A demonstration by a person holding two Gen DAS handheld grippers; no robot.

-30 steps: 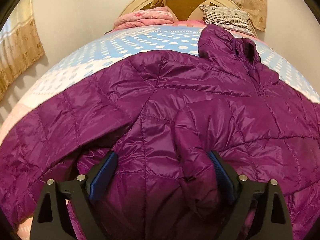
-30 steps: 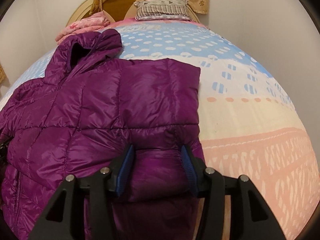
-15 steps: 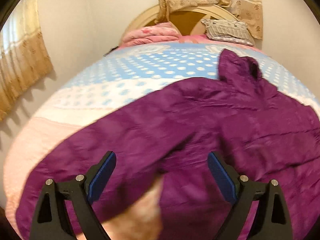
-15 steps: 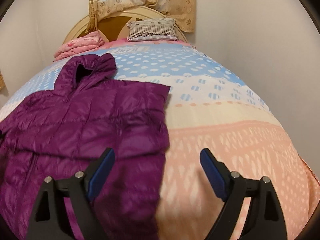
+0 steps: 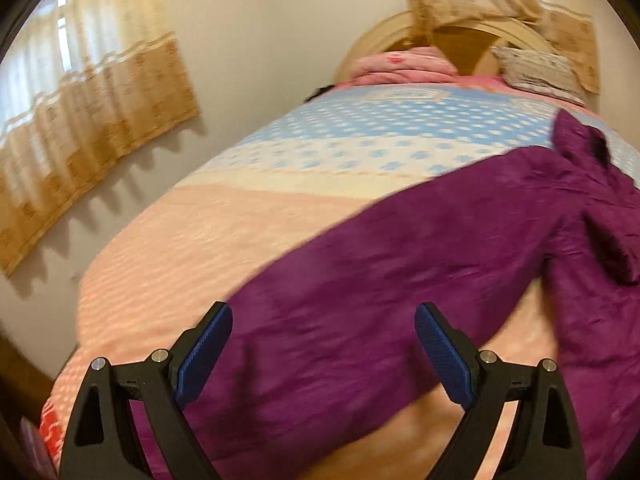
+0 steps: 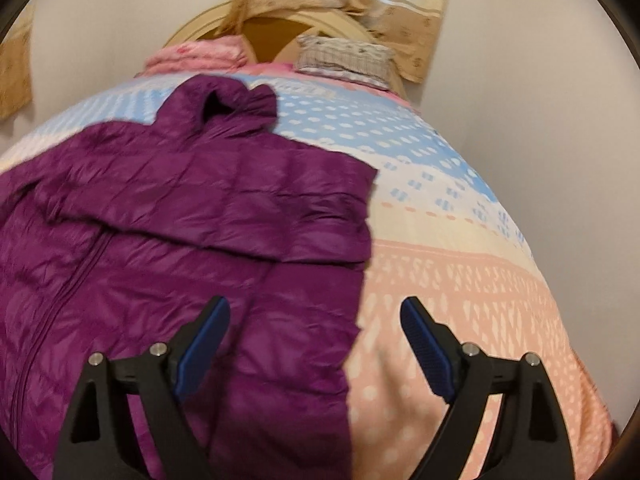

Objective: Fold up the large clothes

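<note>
Purple jacket (image 6: pixel 168 240) lay flat on bed (image 6: pixel 460 280). L gripper (image 5: pixel 323 344) released above its sleeve; R gripper (image 6: pixel 315 340) just spread, released at its R edge.

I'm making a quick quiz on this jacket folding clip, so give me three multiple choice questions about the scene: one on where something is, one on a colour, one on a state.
1. Where does the jacket's collar end point?
A. toward the headboard
B. toward the foot of the bed
C. off the bed's side

2. What colour is the jacket?
A. navy
B. purple
C. grey

3. How does the right tool stand?
A. shut on a sleeve
B. shut on nothing
C. open, gripping nothing

Answers:
1 A: the collar of the jacket lies nearest the headboard and the striped pillow.
2 B: its quilted fabric is purple all over, on the bedspread of blue, cream and peach.
3 C: the right tool has its blue pads wide apart, neither pressing the fabric.
</note>
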